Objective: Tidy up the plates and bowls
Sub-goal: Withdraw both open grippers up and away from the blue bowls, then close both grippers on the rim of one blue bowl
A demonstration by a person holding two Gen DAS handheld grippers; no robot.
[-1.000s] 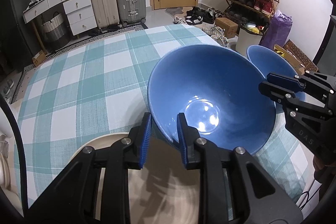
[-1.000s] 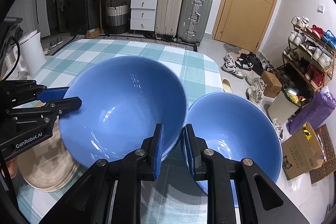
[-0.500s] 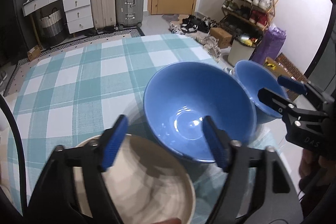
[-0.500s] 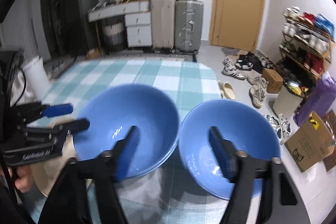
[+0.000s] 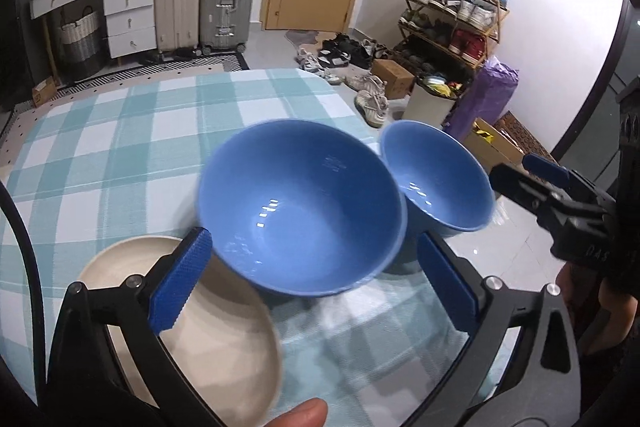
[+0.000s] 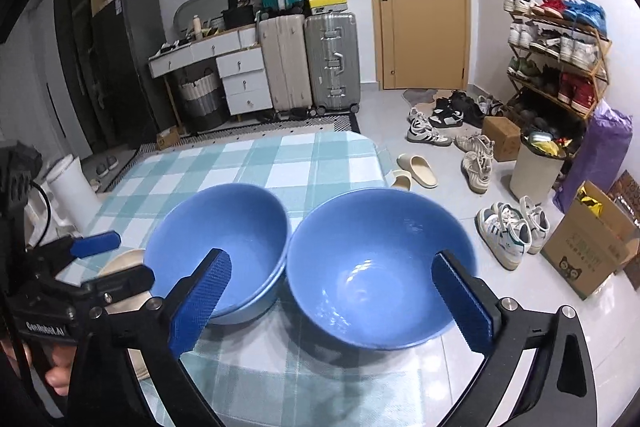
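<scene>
On your checked-cloth worktop (image 5: 120, 147), two glossy round blue bowls (image 5: 300, 207) sit beside a matte cream plate (image 5: 208, 339). Both your left gripper (image 5: 316, 279) and right gripper (image 6: 332, 299) have jaws opening wide, gripping nothing.

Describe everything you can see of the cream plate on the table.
The cream plate is round, shallow and matte, ceramic by the look of it. It lies flat on the checked tablecloth at the near left edge of the table. A blue bowl sits beside it, and its rim seems to overlap the plate's edge. The left gripper hides part of the plate, and nothing grips it.
</scene>
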